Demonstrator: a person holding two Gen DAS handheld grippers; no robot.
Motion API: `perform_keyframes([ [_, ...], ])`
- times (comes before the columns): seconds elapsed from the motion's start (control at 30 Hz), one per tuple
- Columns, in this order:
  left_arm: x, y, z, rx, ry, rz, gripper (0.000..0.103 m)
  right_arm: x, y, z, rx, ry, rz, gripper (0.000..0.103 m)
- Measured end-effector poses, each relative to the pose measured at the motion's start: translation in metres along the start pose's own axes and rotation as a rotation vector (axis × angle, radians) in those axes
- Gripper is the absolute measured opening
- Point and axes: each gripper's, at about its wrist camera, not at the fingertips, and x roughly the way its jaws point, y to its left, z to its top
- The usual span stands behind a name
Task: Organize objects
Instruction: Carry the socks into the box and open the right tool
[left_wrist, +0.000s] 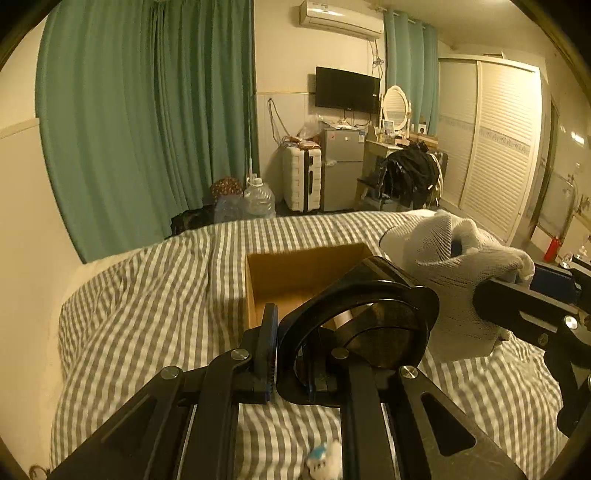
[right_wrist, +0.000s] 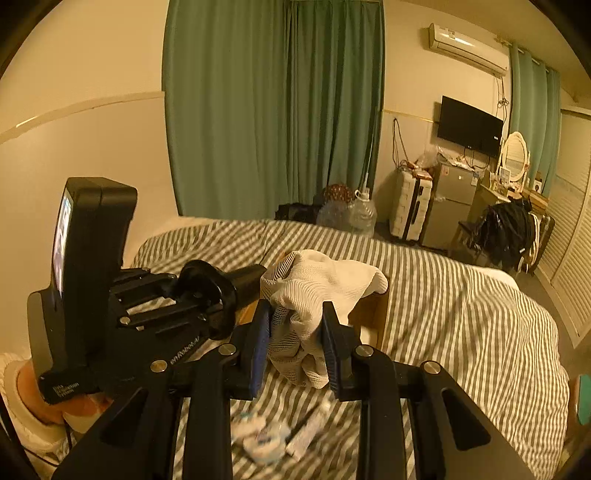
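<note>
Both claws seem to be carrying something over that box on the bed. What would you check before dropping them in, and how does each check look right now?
1. Left gripper grips the black lamp-like object: ok, its rim sits pinched between the pads.
2. Right gripper grips the white mesh cloth: ok, bunched between the pads.
3. Box is open: ok, and the part of its inside in view is bare.
4. Both loads are above the box: cannot tell; they overlap it in both views, but height and alignment are unclear.
5. Cloth hangs clear of the box rim: cannot tell.
6. Small items left on the bedspread: not ok, still to be tidied.
</note>
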Motion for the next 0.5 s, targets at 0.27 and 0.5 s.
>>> perform_keyframes([
  [0.27,0.061,0.005,0.038,-0.01,0.02,-0.002,0.012,0.056,-0.034,0.037,0.034,0.008,-0.001,0.026],
  [0.5,0.13,0.007,0.041,-0.017,0.08,0.014,0.012,0.124,-0.065,0.041,0.097,0.065,0.03,0.026],
])
